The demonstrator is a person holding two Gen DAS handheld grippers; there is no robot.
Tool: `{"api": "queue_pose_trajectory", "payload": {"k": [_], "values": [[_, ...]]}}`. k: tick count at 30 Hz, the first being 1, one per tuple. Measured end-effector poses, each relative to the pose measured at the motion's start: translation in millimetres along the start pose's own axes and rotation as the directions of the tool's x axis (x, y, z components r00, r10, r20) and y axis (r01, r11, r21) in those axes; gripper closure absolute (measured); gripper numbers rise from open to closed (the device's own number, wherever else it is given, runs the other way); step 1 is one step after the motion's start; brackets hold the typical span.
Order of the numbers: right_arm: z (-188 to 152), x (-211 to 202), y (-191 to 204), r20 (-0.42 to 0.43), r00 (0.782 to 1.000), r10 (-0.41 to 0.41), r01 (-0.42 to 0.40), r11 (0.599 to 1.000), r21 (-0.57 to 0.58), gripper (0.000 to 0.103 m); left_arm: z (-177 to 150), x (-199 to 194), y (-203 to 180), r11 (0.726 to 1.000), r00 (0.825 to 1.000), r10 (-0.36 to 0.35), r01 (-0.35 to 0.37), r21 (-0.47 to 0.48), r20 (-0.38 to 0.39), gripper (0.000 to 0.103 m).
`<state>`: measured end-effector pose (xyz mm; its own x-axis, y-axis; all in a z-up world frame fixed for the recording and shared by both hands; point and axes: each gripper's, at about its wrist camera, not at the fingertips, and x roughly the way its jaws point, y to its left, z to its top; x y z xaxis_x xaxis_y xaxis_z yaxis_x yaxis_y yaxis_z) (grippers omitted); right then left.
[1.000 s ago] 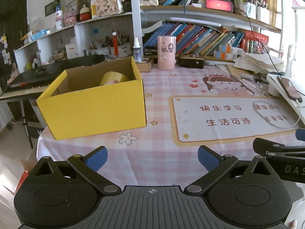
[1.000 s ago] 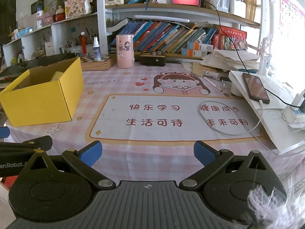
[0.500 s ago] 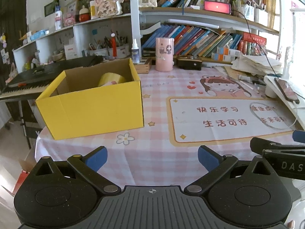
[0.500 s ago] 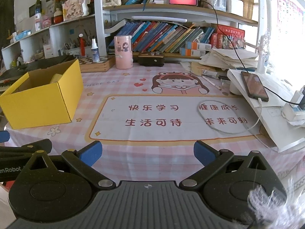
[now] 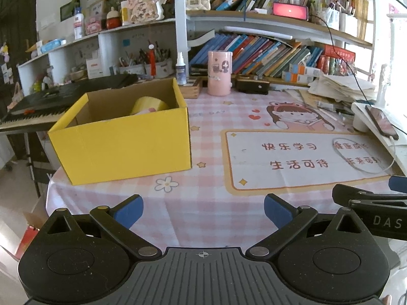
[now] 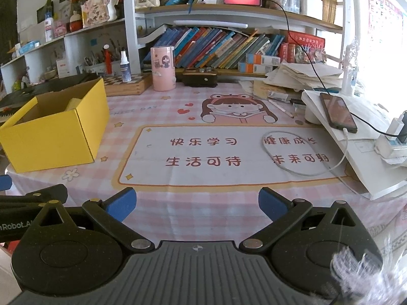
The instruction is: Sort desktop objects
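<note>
A yellow cardboard box (image 5: 122, 142) stands open on the left of the pink checked tablecloth (image 5: 203, 203); it also shows in the right wrist view (image 6: 56, 132). A yellow roll (image 5: 148, 104) lies inside it. My left gripper (image 5: 203, 209) is open and empty, held off the table's near edge. My right gripper (image 6: 197, 203) is open and empty beside it, over the near edge. A pink cylinder cup (image 5: 219, 73) stands at the back; it also shows in the right wrist view (image 6: 162, 68).
A white desk mat (image 6: 229, 152) with red characters covers the middle. A phone (image 6: 337, 114) on a white stand, a looped white cable (image 6: 305, 170) and paper stacks (image 6: 302, 76) sit right. Bookshelves line the back. A keyboard (image 5: 58, 101) lies far left.
Both grippers have drawn back slightly from the table; the box and mat look a little farther away. Both stay open and empty.
</note>
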<state>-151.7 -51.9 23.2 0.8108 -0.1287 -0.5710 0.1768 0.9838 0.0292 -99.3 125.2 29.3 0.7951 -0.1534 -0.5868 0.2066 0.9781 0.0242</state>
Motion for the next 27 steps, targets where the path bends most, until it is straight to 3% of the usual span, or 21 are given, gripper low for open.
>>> {"api": "queue_pose_trajectory", "payload": {"k": [27], "values": [[-3.8, 1.9, 0.8, -0.007, 1.0, -0.002, 0.002, 1.0, 0.003, 0.0, -0.3, -0.4, -3.3, 1.0, 1.0, 0.003, -0.003, 0.004, -0.007, 0.001]]}}
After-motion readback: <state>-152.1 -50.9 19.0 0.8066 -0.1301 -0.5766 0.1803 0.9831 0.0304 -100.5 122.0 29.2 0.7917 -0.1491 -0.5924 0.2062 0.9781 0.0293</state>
